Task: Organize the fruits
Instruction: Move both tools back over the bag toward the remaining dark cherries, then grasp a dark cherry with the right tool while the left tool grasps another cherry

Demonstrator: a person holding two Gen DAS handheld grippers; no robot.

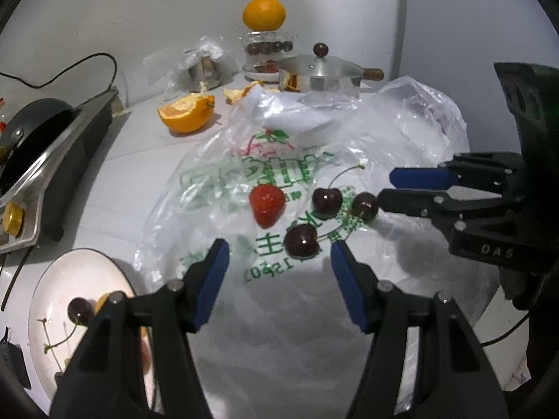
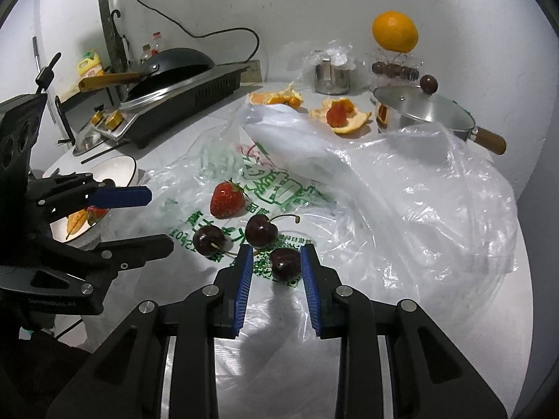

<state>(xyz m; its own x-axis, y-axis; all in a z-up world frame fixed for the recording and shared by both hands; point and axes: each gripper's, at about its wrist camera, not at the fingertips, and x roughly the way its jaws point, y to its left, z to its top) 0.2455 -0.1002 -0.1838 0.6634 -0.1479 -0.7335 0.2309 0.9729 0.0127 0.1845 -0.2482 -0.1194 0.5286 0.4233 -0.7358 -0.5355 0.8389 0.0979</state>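
Dark cherry (image 2: 285, 263) between right gripper (image 2: 276, 269) jaws, pads not pressing.
Left gripper (image 1: 279, 262) released over printed plastic bag (image 1: 244, 174).

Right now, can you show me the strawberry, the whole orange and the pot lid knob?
strawberry (image 1: 267, 205): left wrist view, middle of its red flesh.
whole orange (image 1: 264, 13): left wrist view, centre of its peel.
pot lid knob (image 2: 428, 85): right wrist view, middle of the dark ball.
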